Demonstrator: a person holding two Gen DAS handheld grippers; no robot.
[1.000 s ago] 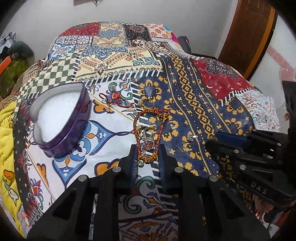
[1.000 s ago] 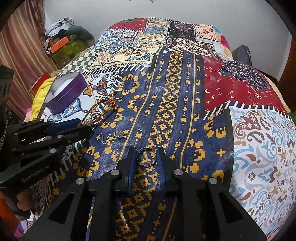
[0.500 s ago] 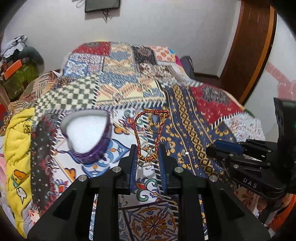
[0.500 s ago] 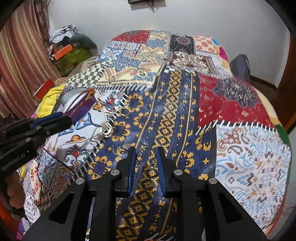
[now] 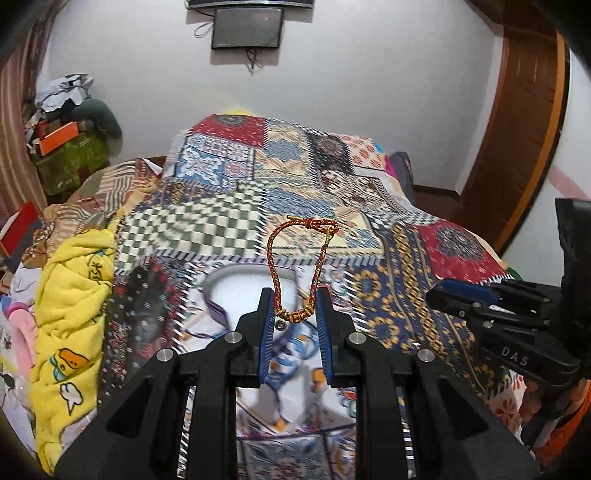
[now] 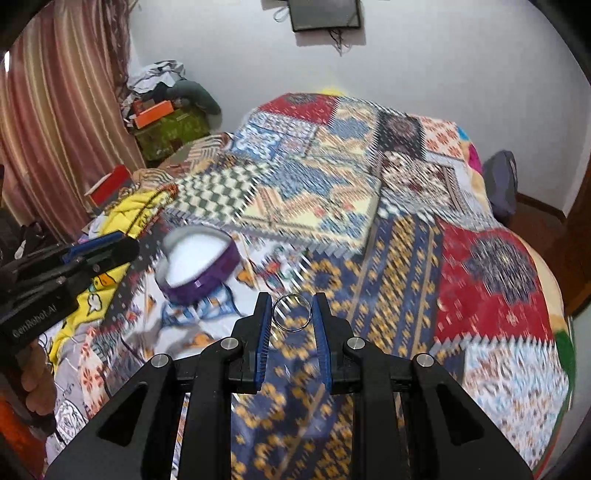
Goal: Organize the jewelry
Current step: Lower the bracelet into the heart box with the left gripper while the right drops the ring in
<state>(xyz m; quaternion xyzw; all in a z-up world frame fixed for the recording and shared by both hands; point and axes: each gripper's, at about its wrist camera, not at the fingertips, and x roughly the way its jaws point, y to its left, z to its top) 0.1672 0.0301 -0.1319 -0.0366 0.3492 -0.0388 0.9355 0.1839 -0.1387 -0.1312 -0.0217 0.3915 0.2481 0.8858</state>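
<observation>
Above the patchwork bedspread [image 5: 229, 221], your left tool [image 5: 294, 314] grips a red-gold braided bracelet [image 5: 295, 258]; your right tool [image 6: 291, 314] pinches a silver metal ring [image 6: 291, 312], both raised level.

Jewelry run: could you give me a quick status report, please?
Left gripper shut on braided bracelet. Right gripper shut on silver ring. Purple box open ahead, nothing blocking.

Patchwork bedspread [image 5: 229, 218] on bed; yellow cloth [image 5: 70, 295] at its left edge; wall screen [image 5: 245, 27]; wooden door [image 5: 524, 122]; striped curtain [image 6: 55, 122].
</observation>
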